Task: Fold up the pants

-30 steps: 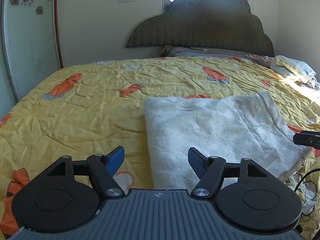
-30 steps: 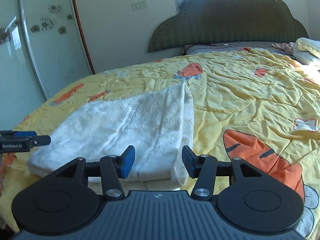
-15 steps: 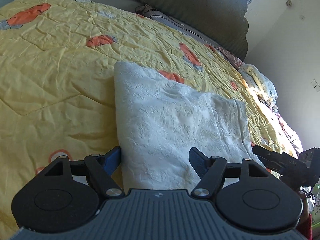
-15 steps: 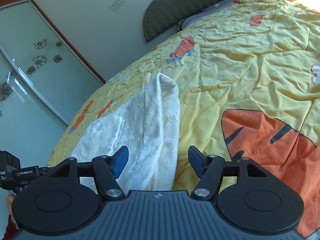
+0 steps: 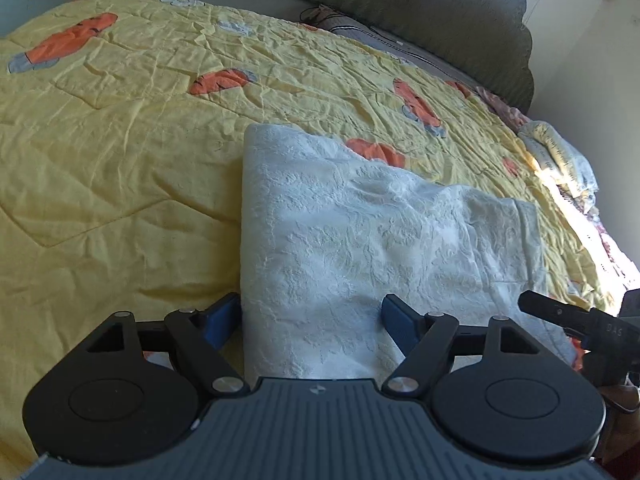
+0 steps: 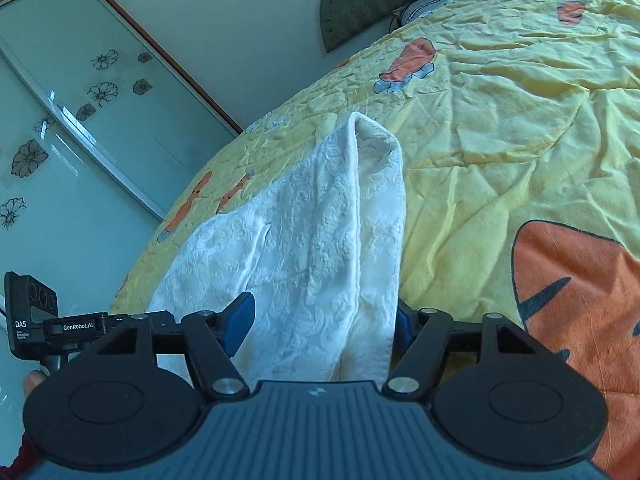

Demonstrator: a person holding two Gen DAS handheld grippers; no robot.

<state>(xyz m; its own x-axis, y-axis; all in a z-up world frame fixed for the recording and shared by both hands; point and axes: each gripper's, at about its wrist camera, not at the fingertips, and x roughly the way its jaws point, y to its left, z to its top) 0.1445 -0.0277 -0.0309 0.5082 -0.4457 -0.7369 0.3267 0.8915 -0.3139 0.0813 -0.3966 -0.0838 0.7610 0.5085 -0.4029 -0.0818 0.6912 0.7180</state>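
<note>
White embossed pants (image 5: 360,248) are lying folded on the crinkled yellow quilt (image 5: 120,160) — left gripper (image 5: 310,318) and right gripper (image 6: 324,316) are both opening wide, each straddling a near corner of the textured cloth, pads not pressing.

The pants (image 5: 360,240) are white cloth with a raised, embossed floral weave, matt and slightly rough; their near edge lies between the blue fingers (image 5: 400,320) of the left gripper (image 5: 310,318), whose jaws are opening. Those fingers look like smooth matt plastic on black matt plastic arms with small bright metal pivots. The right gripper (image 6: 320,320) is built alike, its jaws also opening around a thick fold of the same cloth. Beyond the fingers spreads the quilt (image 5: 120,160), yellow cotton-like cloth, matt, quilted and creased. Further off stand a headboard (image 5: 440,12) in dull padded fabric and glossy glass door panels (image 6: 80,140).
</note>
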